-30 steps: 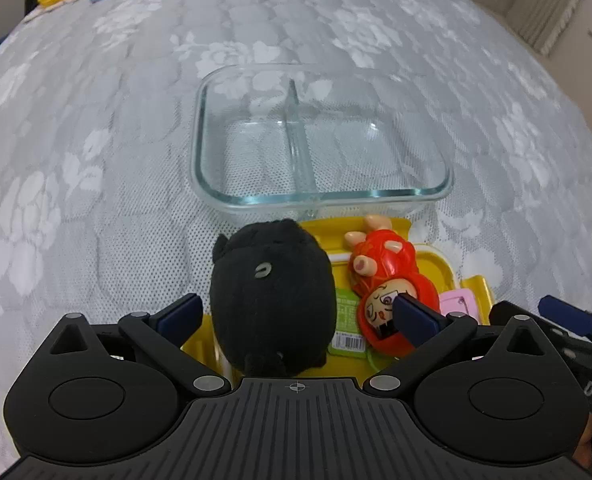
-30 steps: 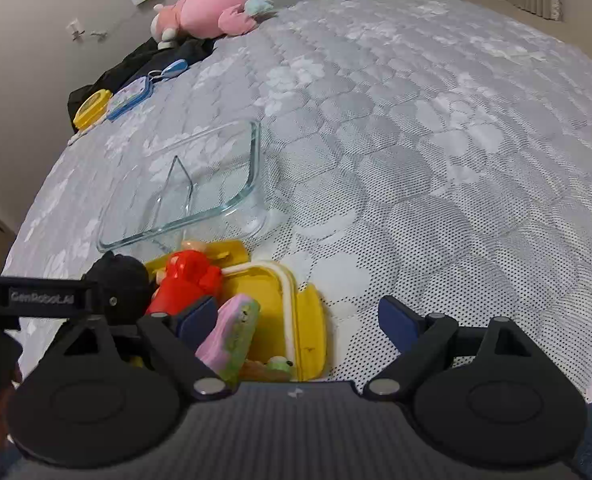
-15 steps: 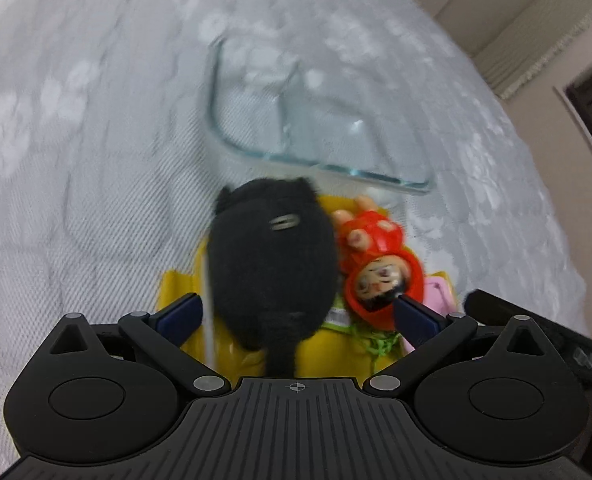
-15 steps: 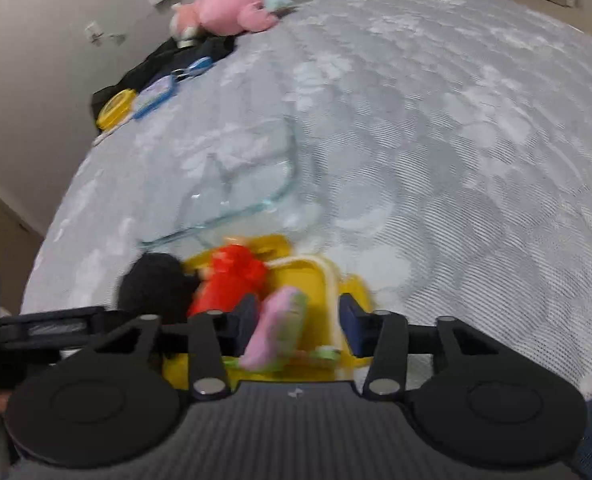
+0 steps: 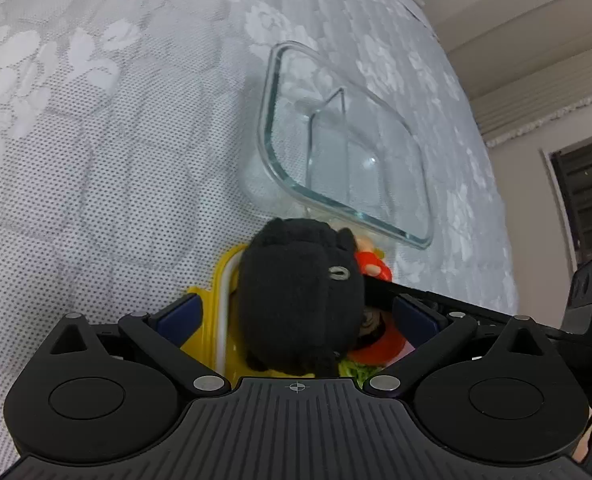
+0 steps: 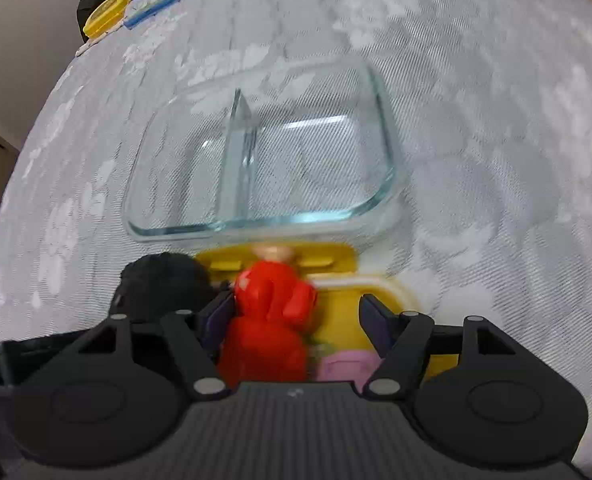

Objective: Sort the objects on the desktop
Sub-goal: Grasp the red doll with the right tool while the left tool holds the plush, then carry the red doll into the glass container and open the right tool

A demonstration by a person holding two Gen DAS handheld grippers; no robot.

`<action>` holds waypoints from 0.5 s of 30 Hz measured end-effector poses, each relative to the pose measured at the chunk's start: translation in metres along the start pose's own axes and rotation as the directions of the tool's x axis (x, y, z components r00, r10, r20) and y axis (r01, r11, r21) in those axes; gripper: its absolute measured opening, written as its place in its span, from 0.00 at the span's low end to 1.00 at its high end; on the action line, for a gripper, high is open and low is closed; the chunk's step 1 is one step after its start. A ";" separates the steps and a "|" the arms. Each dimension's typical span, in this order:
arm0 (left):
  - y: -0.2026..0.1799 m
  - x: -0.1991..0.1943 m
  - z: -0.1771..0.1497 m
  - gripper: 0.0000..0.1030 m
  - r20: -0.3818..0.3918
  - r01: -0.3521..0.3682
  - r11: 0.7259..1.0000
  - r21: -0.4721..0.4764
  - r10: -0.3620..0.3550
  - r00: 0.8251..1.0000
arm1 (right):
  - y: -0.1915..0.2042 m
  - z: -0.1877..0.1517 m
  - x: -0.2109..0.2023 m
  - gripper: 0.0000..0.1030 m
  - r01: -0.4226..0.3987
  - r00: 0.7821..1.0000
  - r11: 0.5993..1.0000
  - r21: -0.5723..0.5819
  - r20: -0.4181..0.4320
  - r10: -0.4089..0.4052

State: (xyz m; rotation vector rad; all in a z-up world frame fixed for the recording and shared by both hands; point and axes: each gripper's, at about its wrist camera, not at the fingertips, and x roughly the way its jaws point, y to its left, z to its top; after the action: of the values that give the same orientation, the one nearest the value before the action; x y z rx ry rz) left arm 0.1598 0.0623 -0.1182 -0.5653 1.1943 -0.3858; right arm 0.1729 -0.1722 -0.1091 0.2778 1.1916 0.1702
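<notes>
Right wrist view smeared throughout by motion blur. Red figure reduced to a red blob at lower centre, face unreadable. Pink item mostly hidden behind gripper body, kind undeterminable. Black plush partly masked by the left gripper's bar, lower left. Small items at upper left edge, yellow case and blue-rimmed case, too small to identify.

Left wrist view: red figure largely covered by black plush and the right gripper's finger. Yellow tray mostly concealed. Green scraps at bottom centre indistinct.

black plush | red figure | both in yellow tray
</notes>
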 end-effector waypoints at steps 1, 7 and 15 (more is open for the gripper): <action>-0.002 0.000 -0.001 1.00 0.000 -0.005 1.000 0.013 0.005 1.000 | 0.000 -0.001 0.002 0.57 -0.017 1.000 1.000 0.012 -0.011 0.017; -0.005 -0.002 -0.002 1.00 -0.006 -0.021 0.998 0.051 0.021 1.000 | 0.008 -0.002 -0.019 0.47 -0.001 1.000 0.999 -0.037 0.013 0.001; -0.004 -0.004 -0.005 1.00 0.002 -0.039 0.998 0.054 0.039 0.999 | 0.019 0.037 -0.107 0.47 -0.002 0.974 0.997 -0.081 0.225 0.020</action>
State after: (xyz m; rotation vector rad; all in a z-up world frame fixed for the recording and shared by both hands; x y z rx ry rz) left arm 0.1533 0.0601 -0.1139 -0.4951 1.1887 -0.3836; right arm 0.1686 -0.1875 0.0041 0.2268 0.9555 0.1909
